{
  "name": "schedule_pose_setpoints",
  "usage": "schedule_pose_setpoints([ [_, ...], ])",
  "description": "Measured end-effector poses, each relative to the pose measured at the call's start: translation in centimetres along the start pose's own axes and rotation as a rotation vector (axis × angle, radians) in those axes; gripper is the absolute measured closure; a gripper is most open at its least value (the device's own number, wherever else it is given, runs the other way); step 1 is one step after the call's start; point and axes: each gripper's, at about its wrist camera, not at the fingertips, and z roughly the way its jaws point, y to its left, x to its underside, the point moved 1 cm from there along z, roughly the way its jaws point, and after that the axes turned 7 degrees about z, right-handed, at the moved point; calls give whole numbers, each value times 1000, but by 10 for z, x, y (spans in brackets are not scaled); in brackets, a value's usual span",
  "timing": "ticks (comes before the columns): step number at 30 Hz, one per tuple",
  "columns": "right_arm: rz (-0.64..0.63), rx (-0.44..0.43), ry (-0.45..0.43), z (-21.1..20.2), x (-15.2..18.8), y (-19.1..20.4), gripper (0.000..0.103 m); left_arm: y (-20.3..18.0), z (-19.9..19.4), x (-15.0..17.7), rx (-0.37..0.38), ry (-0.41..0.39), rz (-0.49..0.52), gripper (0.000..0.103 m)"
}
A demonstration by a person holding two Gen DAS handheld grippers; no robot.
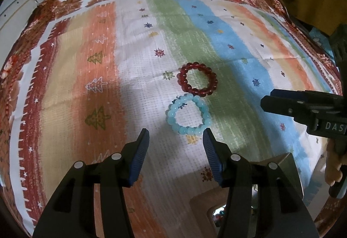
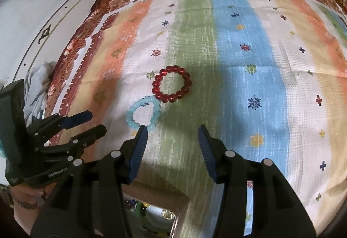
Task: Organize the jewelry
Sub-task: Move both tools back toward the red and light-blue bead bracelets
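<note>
Left wrist view is showing the left gripper (image 1: 176, 137) standing with jaws apart and nothing between them, pointing down at a striped cloth (image 1: 91, 77); the pale blue bead bracelet (image 1: 188, 114) is lying flat just beyond the fingertips; the dark red bead bracelet (image 1: 197, 79) is lying flat just past it, the two rings touching or nearly touching; the right gripper (image 1: 265, 100) is entering from the right edge, well apart from both bracelets. Right wrist view is showing the right gripper (image 2: 172, 135) with jaws apart and empty; its left fingertip is overlapping the blue bracelet's near edge in the picture, contact unclear; a mirrored box (image 2: 159, 208) is sitting below the fingers.
</note>
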Motion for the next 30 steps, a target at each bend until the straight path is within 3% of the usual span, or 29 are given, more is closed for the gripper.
schedule_pose_setpoints([
  [30, -16, 55, 64, 54, -40, 3, 49, 17, 46, -21, 10, 80, -1, 51],
])
